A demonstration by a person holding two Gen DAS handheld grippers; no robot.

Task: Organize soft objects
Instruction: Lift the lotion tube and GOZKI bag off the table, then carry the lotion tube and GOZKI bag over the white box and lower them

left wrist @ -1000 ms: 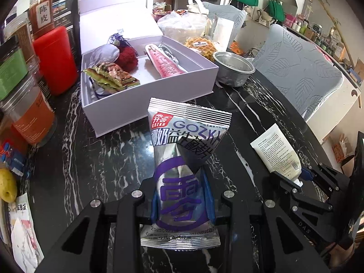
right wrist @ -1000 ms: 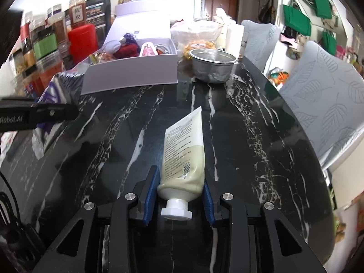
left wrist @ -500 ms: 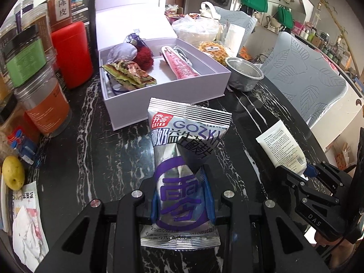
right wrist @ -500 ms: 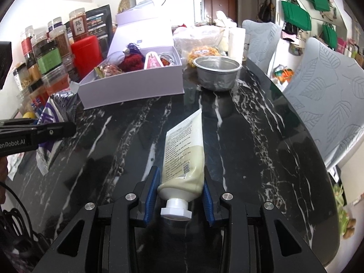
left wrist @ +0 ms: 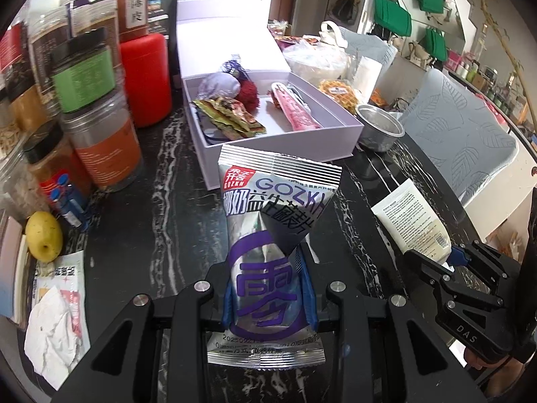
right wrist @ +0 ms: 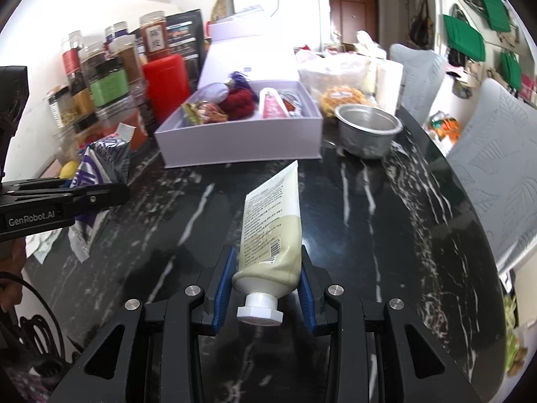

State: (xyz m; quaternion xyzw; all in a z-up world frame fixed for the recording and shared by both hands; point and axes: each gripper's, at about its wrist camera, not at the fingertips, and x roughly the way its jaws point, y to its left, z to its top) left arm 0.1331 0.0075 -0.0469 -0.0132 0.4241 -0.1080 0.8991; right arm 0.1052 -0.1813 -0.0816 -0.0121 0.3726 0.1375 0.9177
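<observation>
My left gripper (left wrist: 268, 288) is shut on a silver and purple snack bag (left wrist: 275, 221), held upright above the black marble table. My right gripper (right wrist: 265, 282) is shut on a white cream tube (right wrist: 273, 225), cap toward the camera. The tube also shows in the left wrist view (left wrist: 411, 221), and the snack bag in the right wrist view (right wrist: 100, 161). Ahead stands an open lilac box (left wrist: 292, 149) (right wrist: 241, 142) holding a pink tube (left wrist: 295, 114), a red fluffy ball (left wrist: 248, 94), a pale pouch and snack bars (left wrist: 228, 117).
Jars (left wrist: 100, 141) and a red canister (left wrist: 144, 77) line the left side. A yellow fruit (left wrist: 43, 240) and paper packets lie at the left front. A metal bowl (right wrist: 369, 131) stands right of the box. Chairs (right wrist: 496, 174) stand beyond the table's right edge.
Both grippers have risen and moved forward toward the box while keeping their loads; the box now looks nearer and lower in both views.
</observation>
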